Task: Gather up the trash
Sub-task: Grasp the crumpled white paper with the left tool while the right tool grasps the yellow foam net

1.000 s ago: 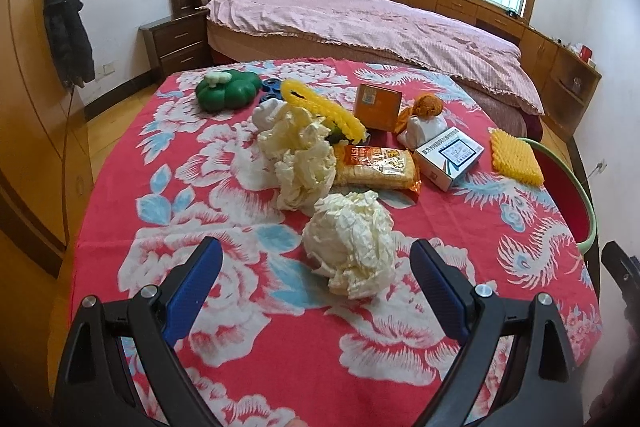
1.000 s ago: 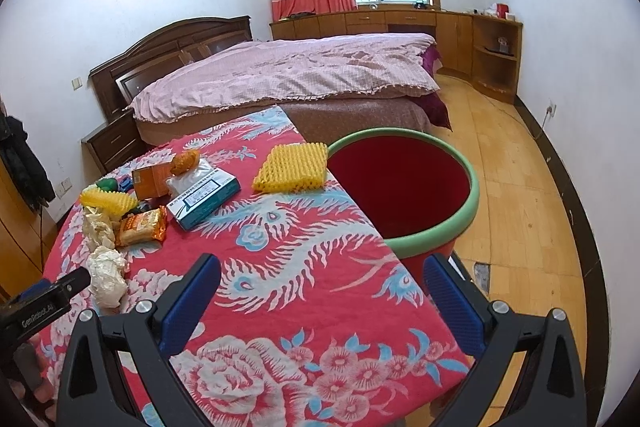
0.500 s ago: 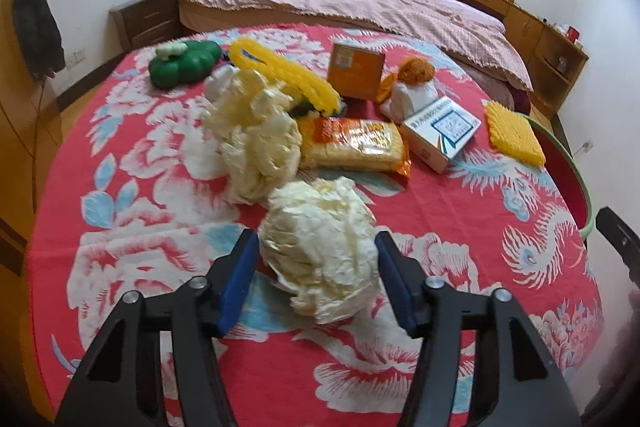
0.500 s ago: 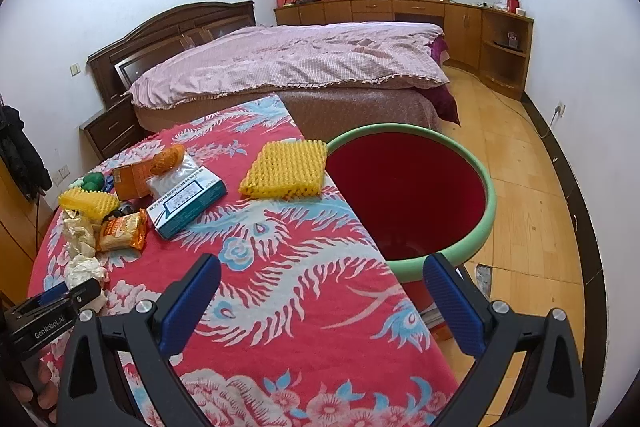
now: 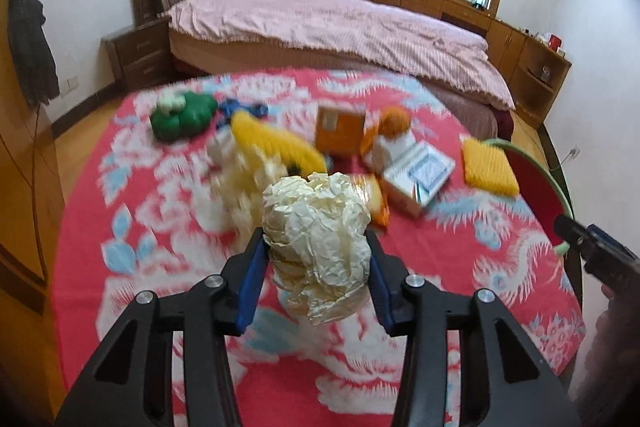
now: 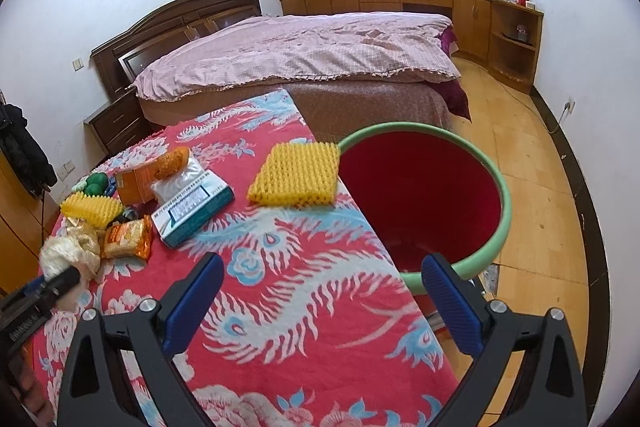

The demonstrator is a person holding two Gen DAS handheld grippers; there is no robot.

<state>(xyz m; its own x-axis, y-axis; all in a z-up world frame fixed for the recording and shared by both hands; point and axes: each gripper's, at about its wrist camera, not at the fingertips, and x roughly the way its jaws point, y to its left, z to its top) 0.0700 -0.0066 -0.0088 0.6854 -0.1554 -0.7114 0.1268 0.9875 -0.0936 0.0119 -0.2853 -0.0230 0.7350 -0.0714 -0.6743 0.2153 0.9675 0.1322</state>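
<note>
My left gripper [image 5: 316, 267] is shut on a crumpled ball of cream paper [image 5: 318, 243] and holds it above the red flowered tablecloth [image 5: 160, 227]. The ball also shows in the right wrist view [image 6: 60, 255]. My right gripper [image 6: 320, 291] is open and empty above the table's near right part. A red bin with a green rim [image 6: 504, 203] stands beside the table on the right; its rim also shows in the left wrist view [image 5: 560, 195]. A second wad of cream paper [image 5: 236, 195] lies blurred on the table behind the held ball.
On the table lie a yellow foam net [image 6: 296, 175], a white and teal box [image 6: 192, 211], an orange snack packet [image 6: 128, 237], an orange box [image 6: 136, 185], another yellow foam piece [image 6: 92, 209] and a green toy [image 6: 96, 183]. A bed [image 6: 300, 51] stands behind.
My left gripper closed on the crumpled paper ball and lifted it off the cloth. My right gripper drifted slightly toward the bin and stayed open.
</note>
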